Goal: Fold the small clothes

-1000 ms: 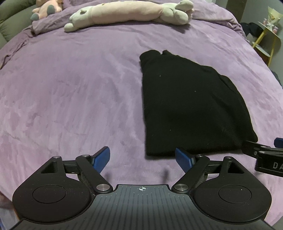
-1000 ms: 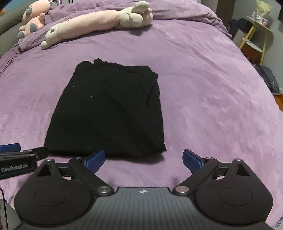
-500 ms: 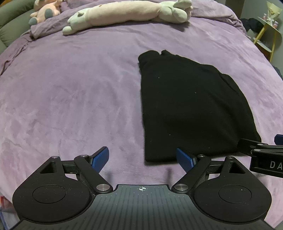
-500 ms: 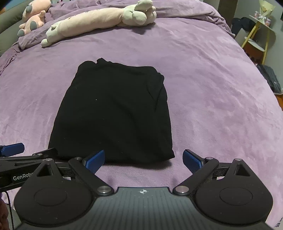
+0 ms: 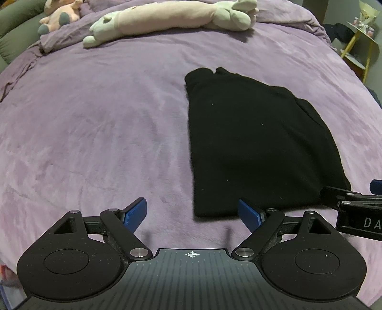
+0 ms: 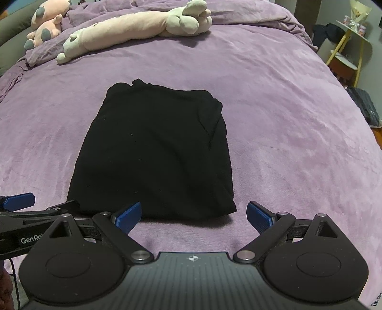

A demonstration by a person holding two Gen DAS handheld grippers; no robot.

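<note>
A black garment (image 5: 257, 147) lies flat, folded lengthwise, on the purple bedspread (image 5: 95, 124); it also shows in the right wrist view (image 6: 157, 157). My left gripper (image 5: 192, 212) is open and empty at the garment's near left corner. My right gripper (image 6: 193, 214) is open and empty at the garment's near right corner. Each gripper shows at the edge of the other's view, the right one (image 5: 353, 202) and the left one (image 6: 28, 209).
A long pink and green plush toy (image 5: 172, 21) and a pink plush (image 5: 62, 16) lie at the head of the bed. A yellow side table (image 6: 351, 40) and dark items stand right of the bed.
Both grippers have pulled back a little toward the near edge, still open. The garment has not moved.
</note>
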